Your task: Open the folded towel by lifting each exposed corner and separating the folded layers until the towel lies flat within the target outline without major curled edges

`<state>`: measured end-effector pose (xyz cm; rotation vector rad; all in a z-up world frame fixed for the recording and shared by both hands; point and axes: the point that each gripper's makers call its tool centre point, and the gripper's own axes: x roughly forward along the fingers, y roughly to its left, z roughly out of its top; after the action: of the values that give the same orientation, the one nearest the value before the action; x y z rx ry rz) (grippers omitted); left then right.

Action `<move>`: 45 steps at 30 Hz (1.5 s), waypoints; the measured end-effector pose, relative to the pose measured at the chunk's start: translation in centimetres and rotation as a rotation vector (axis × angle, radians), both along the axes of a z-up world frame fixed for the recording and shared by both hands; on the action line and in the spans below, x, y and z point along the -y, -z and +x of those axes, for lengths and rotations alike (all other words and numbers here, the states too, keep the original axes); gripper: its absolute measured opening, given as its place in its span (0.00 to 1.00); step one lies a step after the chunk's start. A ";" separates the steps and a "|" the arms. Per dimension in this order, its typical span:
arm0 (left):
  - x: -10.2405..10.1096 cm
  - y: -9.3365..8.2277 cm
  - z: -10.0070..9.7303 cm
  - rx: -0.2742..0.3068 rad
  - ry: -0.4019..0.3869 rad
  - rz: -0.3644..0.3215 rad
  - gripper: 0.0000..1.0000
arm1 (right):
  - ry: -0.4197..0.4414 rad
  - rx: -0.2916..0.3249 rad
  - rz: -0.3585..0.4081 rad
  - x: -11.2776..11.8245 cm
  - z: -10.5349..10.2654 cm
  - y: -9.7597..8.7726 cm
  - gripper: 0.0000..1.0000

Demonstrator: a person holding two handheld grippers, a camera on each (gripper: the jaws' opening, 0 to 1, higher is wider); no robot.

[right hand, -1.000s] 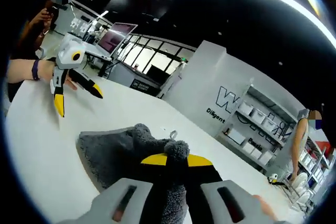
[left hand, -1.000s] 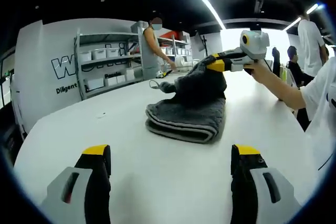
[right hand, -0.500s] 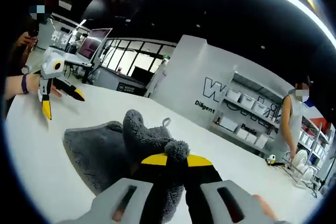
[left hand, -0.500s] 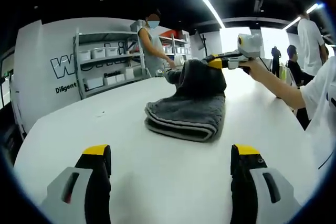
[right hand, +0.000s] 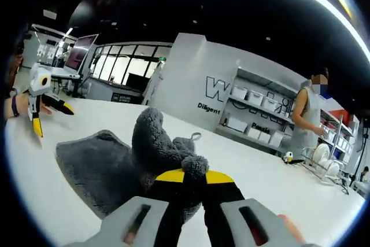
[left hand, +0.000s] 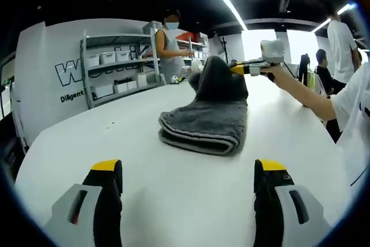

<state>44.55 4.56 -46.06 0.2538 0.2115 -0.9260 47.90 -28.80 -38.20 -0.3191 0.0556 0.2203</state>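
In the left gripper view, the left tool [left hand: 185, 186] stands open at 6 o'clock, its two jaws wide apart over the bare white desk [left hand: 87, 143] and touching nothing. Beyond it, near the centre, the folded grey towel [left hand: 202, 125] lies on the desk, its rounded fold turned toward the camera. At 1 o'clock the right tool [left hand: 238, 70], held by a hand [left hand: 283, 75], lifts the far part of the towel into a peak. In the right gripper view, the right tool [right hand: 193, 177] is closed on a bunch of the towel [right hand: 156, 148]. Farther back, at 10 o'clock, stand shelves [left hand: 115, 67] with bins and a person [left hand: 169, 44].
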 end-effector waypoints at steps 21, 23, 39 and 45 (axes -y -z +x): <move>0.0 -0.1 -0.1 0.003 0.008 0.008 0.93 | 0.197 -0.219 0.289 6.2 -0.3 5.8 0.06; 0.0 0.0 -0.1 0.002 0.006 0.010 0.93 | 0.199 -0.226 0.302 6.1 -0.4 6.0 0.06; 1.1 0.4 -1.7 0.005 0.005 0.002 0.93 | 0.216 -0.264 0.333 6.0 -1.2 7.6 0.08; 1.3 0.6 -2.3 0.006 0.005 0.004 0.93 | 0.220 -0.273 0.343 6.1 -1.4 7.8 0.08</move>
<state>42.28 3.21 -46.67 0.2605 0.2075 -0.9297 46.49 -34.85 -46.05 0.0615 0.3173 0.0515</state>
